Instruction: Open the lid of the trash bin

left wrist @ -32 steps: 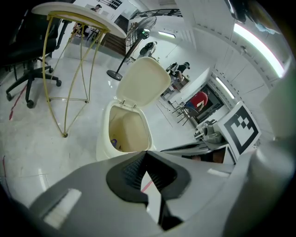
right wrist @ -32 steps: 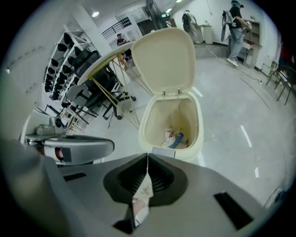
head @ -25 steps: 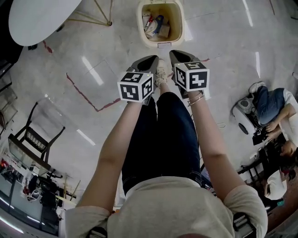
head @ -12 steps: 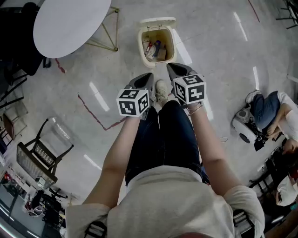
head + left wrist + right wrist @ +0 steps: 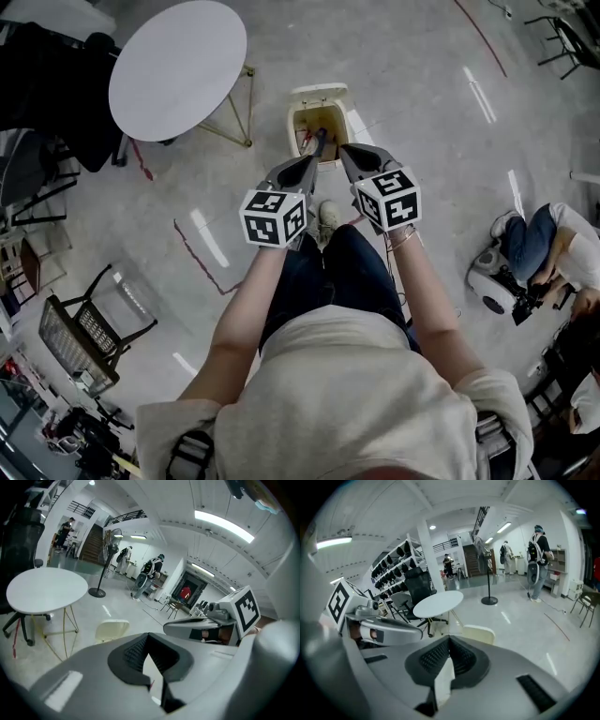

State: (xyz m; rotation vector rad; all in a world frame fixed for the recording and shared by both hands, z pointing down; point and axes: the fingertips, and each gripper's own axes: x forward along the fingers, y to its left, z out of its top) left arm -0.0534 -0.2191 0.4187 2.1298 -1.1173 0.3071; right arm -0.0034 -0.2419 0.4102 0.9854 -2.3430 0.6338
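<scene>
The cream trash bin [image 5: 295, 122] stands on the floor ahead of me with its lid [image 5: 321, 93] tipped up at the far side and rubbish showing inside. My left gripper [image 5: 304, 168] and right gripper [image 5: 350, 152] are held side by side in the air in front of the bin, touching nothing. Both have their jaws together and nothing between them. In the left gripper view the raised lid [image 5: 112, 629] shows just beyond the left gripper [image 5: 149, 636]. The right gripper view shows the lid [image 5: 479, 633] past the right gripper [image 5: 450, 639]. One shoe [image 5: 328, 215] stands short of the bin.
A round white table [image 5: 178, 70] on thin legs stands left of the bin. A black chair [image 5: 82, 328] is at the lower left. People sit on the floor at the right [image 5: 548, 248], with others standing far off [image 5: 539, 555].
The view has pulled back, so the bin looks smaller and farther off. Both grippers have risen over the bin's near edge. The shoe is farther from the bin. The lid stays up.
</scene>
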